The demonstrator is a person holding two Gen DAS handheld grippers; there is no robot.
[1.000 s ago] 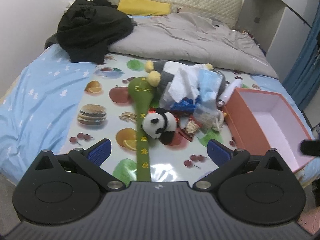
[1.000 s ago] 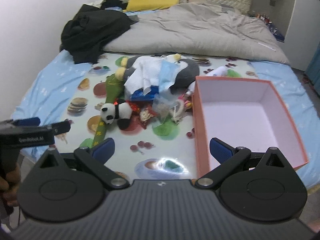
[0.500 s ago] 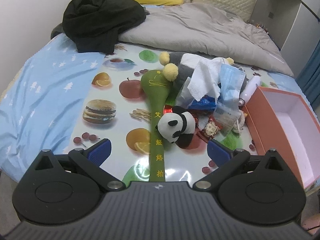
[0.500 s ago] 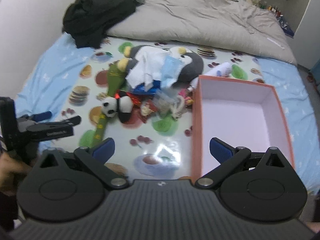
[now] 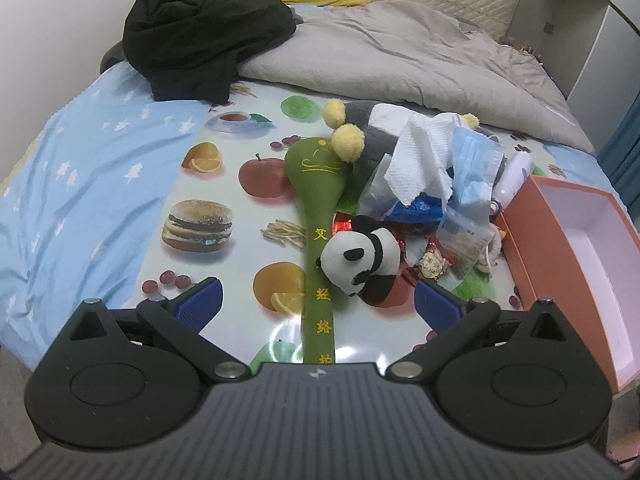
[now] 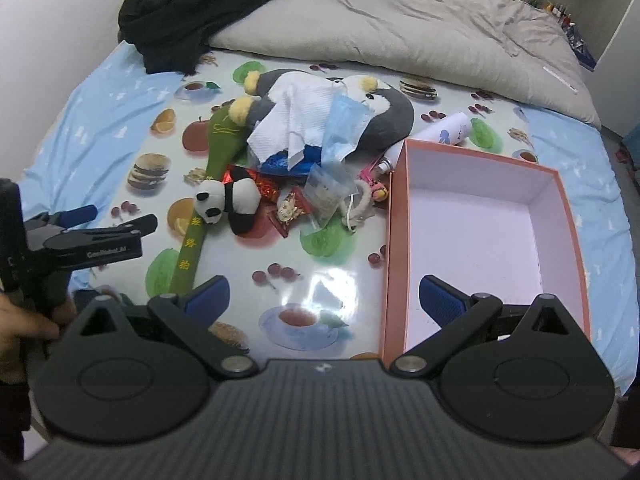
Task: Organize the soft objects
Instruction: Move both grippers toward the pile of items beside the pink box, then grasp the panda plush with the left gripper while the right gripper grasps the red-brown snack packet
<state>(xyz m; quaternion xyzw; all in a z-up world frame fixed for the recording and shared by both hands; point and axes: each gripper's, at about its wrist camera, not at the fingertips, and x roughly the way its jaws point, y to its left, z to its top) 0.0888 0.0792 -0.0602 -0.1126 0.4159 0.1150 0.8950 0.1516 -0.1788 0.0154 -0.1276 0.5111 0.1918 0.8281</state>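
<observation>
While open, left tool [image 5: 318,302], panda plush [image 5: 360,258] just ahead.

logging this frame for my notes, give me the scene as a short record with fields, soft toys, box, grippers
surface: bed with food-print mat
soft toys: panda plush lying on green fabric paddle; penguin plush under tissue and face mask
box: orange box, open, nothing inside
left gripper: open, panda plush just ahead
right gripper: open, holding nothing

A panda plush [image 6: 228,200] lies on a green massage stick [image 6: 204,200], left of the empty pink box [image 6: 476,232].
</observation>
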